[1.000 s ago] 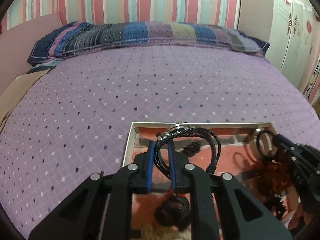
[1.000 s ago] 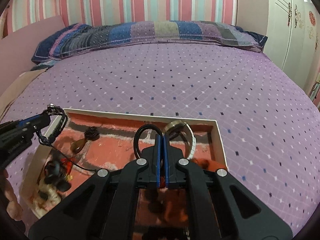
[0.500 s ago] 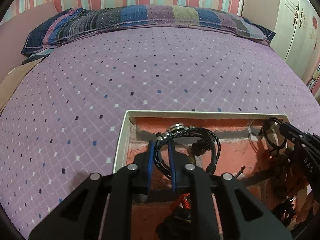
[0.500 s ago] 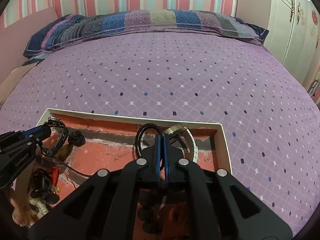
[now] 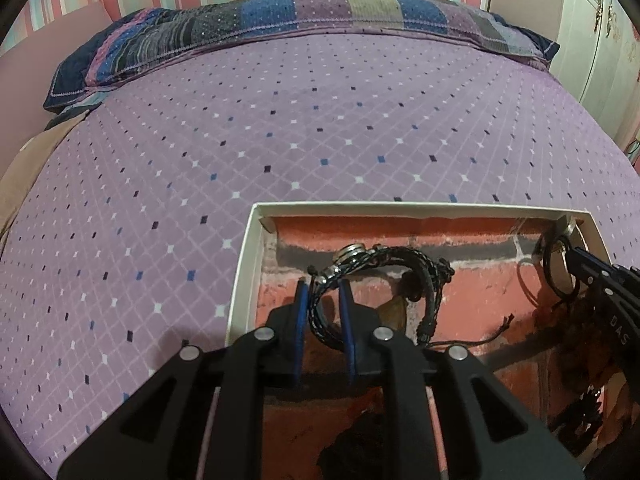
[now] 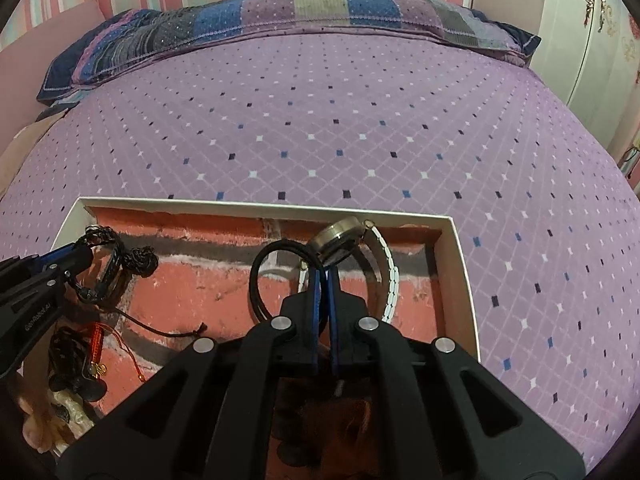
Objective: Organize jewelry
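A shallow white-rimmed box point(image 5: 244, 264) with a brick-pattern floor lies on the purple bed; it also shows in the right wrist view point(image 6: 460, 264). My left gripper point(image 5: 324, 292) is shut on a black braided bracelet point(image 5: 428, 276) with a metal clasp, held low over the box's far left part. My right gripper point(image 6: 322, 276) is shut on a thin black cord loop point(image 6: 260, 276) at the box's far right. A round metal watch face point(image 6: 338, 234) on a white band point(image 6: 392, 276) rests against the far rim just beyond my right fingertips.
More jewelry lies in the box: a black knotted piece point(image 6: 140, 260), a red tassel charm point(image 6: 98, 340), dark beads point(image 6: 68, 360). A patchwork pillow point(image 5: 280, 20) lies at the bed's far end. A white wardrobe point(image 5: 600, 32) stands at the right.
Both grippers have tipped down and lowered toward the box, each keeping its hold. The bracelet and the cord loop now hang nearer the box floor.
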